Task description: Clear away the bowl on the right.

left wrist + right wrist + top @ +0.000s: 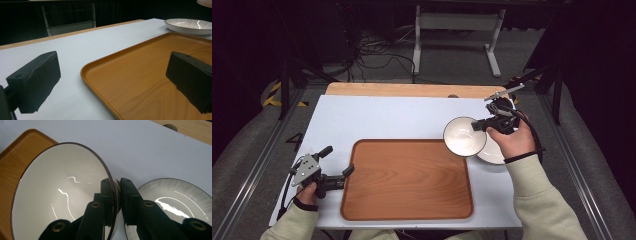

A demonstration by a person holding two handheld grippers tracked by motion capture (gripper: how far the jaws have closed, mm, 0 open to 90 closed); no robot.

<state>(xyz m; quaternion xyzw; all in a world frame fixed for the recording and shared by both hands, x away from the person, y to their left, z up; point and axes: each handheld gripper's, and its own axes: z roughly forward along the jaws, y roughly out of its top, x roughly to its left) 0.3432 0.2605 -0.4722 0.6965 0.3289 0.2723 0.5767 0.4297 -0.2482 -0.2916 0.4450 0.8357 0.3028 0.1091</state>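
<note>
A white bowl [463,135] [60,195] with a dark rim hangs tilted in the air over the far right corner of the wooden tray [407,210] [150,72]. My right gripper [486,123] [117,190] is shut on the bowl's rim, one jaw inside and one outside. Just beneath and to the right of the bowl, a white plate [493,154] [175,200] [190,25] lies on the white tabletop [382,120]. My left gripper [337,161] [110,82] stands open at the tray's left edge, low over the table, with one jaw over the tray and one over the tabletop, nothing between them.
A strip of bare wood [412,90] runs along the table's far edge. Behind the table stand a white metal frame [457,30] and loose cables [377,55] on the floor. Metal rails [257,155] flank both sides of the table.
</note>
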